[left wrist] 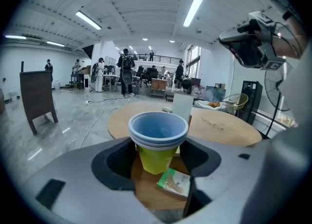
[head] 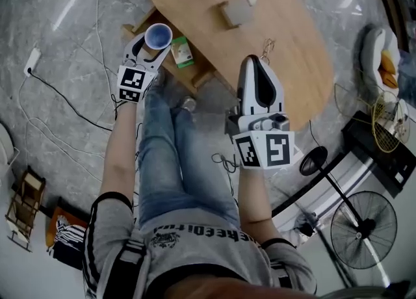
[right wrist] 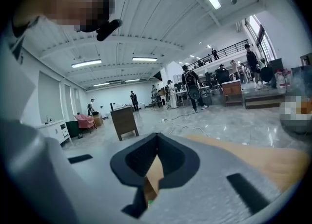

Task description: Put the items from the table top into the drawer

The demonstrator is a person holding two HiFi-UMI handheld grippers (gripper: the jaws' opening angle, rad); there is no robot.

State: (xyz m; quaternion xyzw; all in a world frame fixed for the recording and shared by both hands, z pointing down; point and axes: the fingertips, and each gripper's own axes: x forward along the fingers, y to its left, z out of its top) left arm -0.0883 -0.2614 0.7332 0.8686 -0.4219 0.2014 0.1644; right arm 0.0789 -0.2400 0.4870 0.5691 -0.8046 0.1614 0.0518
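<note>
Nested cups (left wrist: 158,140) beside the oval wooden table (head: 286,31)
Left gripper (head: 158,39) clamps the smooth, round blue-and-yellow stack; right gripper (head: 251,61): jaws together, empty.

Person, recorded from the head view. Shirt (head: 195,246): grey, short-sleeved, with dark lettering printed across the chest. Sleeves (head: 107,216) are finished with black cuff bands, and black-and-white stripes are run down the sides. Jeans (head: 179,161): blue denim. Left gripper (head: 156,41): white shell, with jaws lined in black padding. A marker cube (head: 131,84) is fitted behind, with black squares printed on white faces. Right gripper (head: 258,64): white shell of the same make, with a long black panel set into the top. A grey mechanism is mounted behind it, followed by a second cube (head: 266,149) marked alike. Head camera (left wrist: 251,43): dark, boxy housing.
</note>
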